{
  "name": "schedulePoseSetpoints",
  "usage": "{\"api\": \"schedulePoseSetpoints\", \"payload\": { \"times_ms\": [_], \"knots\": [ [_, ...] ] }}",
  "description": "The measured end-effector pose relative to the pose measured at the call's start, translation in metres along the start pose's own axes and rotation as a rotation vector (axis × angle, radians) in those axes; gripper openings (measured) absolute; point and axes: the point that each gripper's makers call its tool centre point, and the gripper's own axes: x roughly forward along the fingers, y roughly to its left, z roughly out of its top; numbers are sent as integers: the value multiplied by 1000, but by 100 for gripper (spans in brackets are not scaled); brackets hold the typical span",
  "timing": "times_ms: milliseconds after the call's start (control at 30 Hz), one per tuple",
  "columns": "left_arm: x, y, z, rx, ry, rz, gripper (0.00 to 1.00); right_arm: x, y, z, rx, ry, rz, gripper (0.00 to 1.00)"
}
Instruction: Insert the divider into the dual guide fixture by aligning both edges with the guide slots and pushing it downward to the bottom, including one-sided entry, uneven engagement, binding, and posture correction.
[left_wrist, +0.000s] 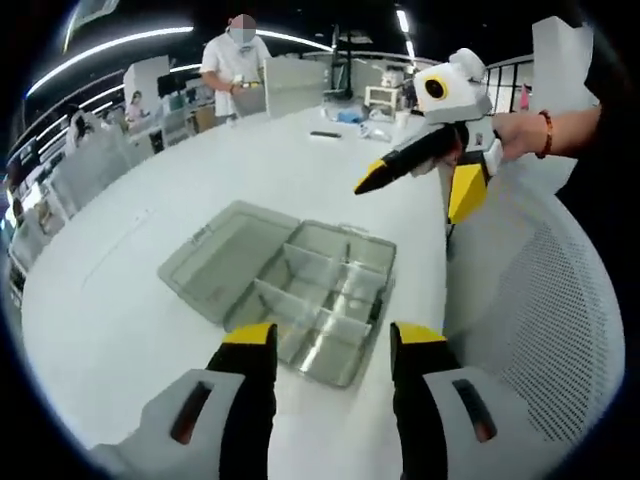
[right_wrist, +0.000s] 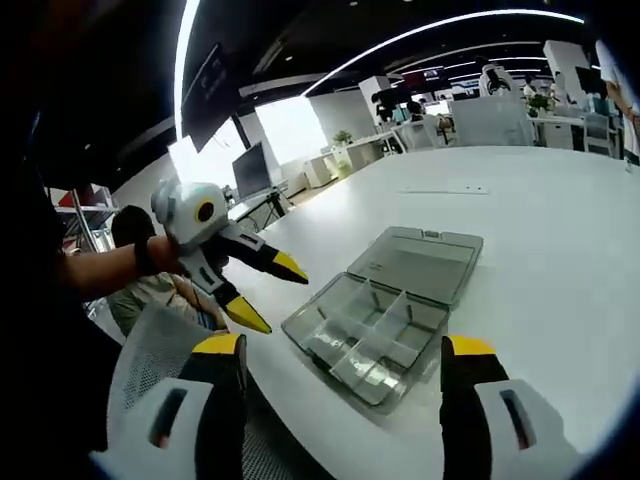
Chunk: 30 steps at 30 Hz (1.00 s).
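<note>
Divider not identifiable; compartment box (left_wrist: 300, 295) lies open on tabletop (left_wrist: 120, 300), both tongs, left (left_wrist: 330, 345) and right (right_wrist: 345, 355), wide open, empty, risking one-sided entry and binding.

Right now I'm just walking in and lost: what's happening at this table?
A person holds a claw in each hand above a clear compartment box lying open on the white table. The left claw and right claw are both open and empty, hovering off the box. No divider is gripped yet.
</note>
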Motion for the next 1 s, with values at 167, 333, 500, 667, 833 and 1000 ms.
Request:
{"api": "schedulePoseSetpoints", "payload": {
  "times_ms": [167, 333, 500, 667, 833, 1000],
  "knots": [
    [-12, 0, 6, -45, -65, 52, 59, -5, -7, 1, -14, -9, -41, 88],
    [-25, 5, 9, -104, -119, 115, 72, -13, -11, 11, -36, -40, -83, 91],
    [-41, 8, 5, -144, -154, 178, 78, -22, -12, 15, -60, -45, -94, 91],
    [-61, 12, 3, -173, -187, 232, 82, -30, -14, 18, -69, -53, -102, 92],
    [-80, 12, -1, -196, -201, 246, 86, -39, -14, 15, -109, -15, -89, 91],
    [-96, 14, -2, -203, -209, 283, 89, -48, -16, 18, -131, -13, -101, 92]
  ]
}}
